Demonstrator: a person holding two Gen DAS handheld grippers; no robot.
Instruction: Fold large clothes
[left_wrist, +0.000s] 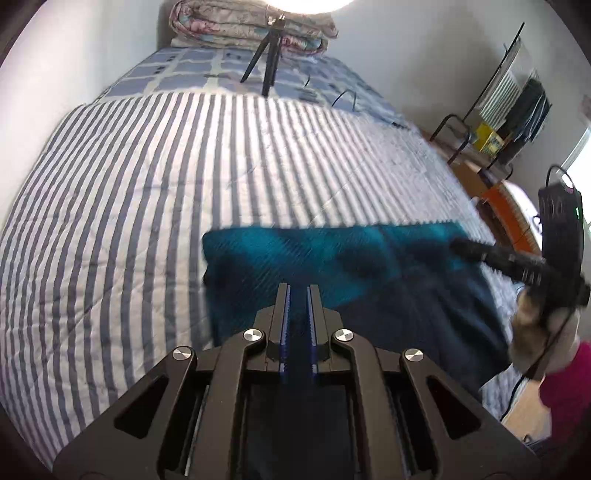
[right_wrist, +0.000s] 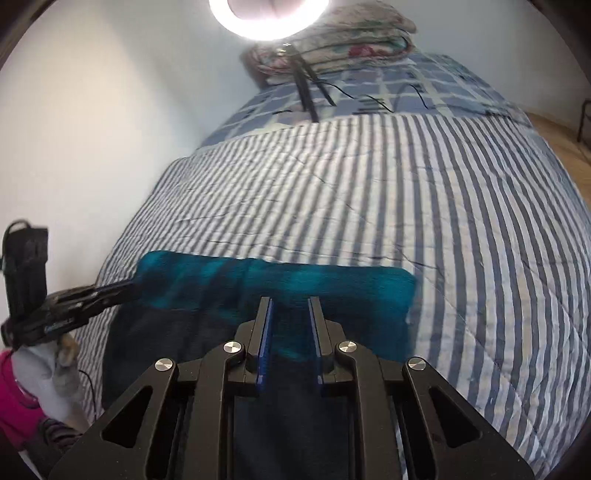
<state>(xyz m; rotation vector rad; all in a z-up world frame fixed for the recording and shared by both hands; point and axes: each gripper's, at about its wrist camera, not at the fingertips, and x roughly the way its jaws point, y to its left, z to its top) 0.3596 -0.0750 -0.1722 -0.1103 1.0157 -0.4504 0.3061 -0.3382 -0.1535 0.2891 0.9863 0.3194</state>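
A teal and navy garment (left_wrist: 332, 266) lies folded into a broad band on the near end of a blue-and-white striped quilt (left_wrist: 129, 203), filling the 6 o'clock part of both wrist views. The left gripper (left_wrist: 298, 291) sits over the cloth's near half with its jaws pressed nearly together, fabric seen between the blue pads (left_wrist: 286, 325), while the right gripper (right_wrist: 290, 306), at 3 o'clock from the left wrist, holds its jaws narrowly apart over the same band. A tripod (left_wrist: 269, 59) and folded floral bedding (left_wrist: 251, 26) stand at 12 o'clock.
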